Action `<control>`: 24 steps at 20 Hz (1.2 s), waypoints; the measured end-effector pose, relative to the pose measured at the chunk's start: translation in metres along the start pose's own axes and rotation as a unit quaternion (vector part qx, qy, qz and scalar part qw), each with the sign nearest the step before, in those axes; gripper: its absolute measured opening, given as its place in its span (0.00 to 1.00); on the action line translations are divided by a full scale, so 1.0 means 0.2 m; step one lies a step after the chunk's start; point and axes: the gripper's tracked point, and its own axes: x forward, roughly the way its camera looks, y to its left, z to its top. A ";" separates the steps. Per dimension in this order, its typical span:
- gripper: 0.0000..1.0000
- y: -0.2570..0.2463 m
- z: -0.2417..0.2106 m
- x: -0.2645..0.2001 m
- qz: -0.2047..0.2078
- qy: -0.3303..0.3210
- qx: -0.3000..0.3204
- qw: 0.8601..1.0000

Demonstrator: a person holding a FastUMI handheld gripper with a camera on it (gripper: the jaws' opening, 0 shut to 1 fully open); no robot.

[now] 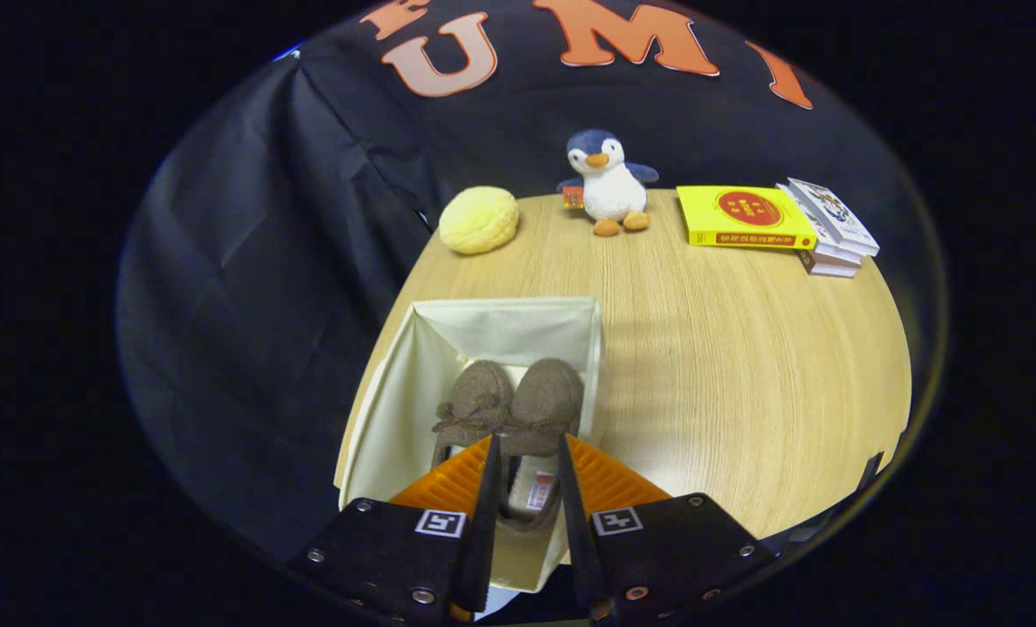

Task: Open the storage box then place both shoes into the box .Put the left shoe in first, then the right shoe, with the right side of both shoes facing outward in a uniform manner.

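Gripper jaws narrowly apart, straddling right shoe, inside storage box

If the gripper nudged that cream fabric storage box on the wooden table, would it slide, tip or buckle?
The cream fabric storage box has thin cloth walls that look slightly bowed, so it would probably buckle before tipping. With both brown felt shoes inside, it likely slides reluctantly on the smooth wooden table. The gripper fingers straddle the right shoe's heel; whether they press it is unclear.
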 end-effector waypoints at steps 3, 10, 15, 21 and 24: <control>0.49 -0.13 0.19 -0.15 0.011 -0.071 -0.003 0.997; 0.71 -0.57 0.58 -0.54 -0.012 -0.243 -0.008 0.970; 0.78 -0.84 0.79 -0.81 -0.038 -0.349 -0.019 0.936; 0.87 -1.10 0.88 -1.04 -0.073 -0.421 -0.042 0.903; 0.88 -1.17 0.88 -1.11 -0.085 -0.430 -0.043 0.898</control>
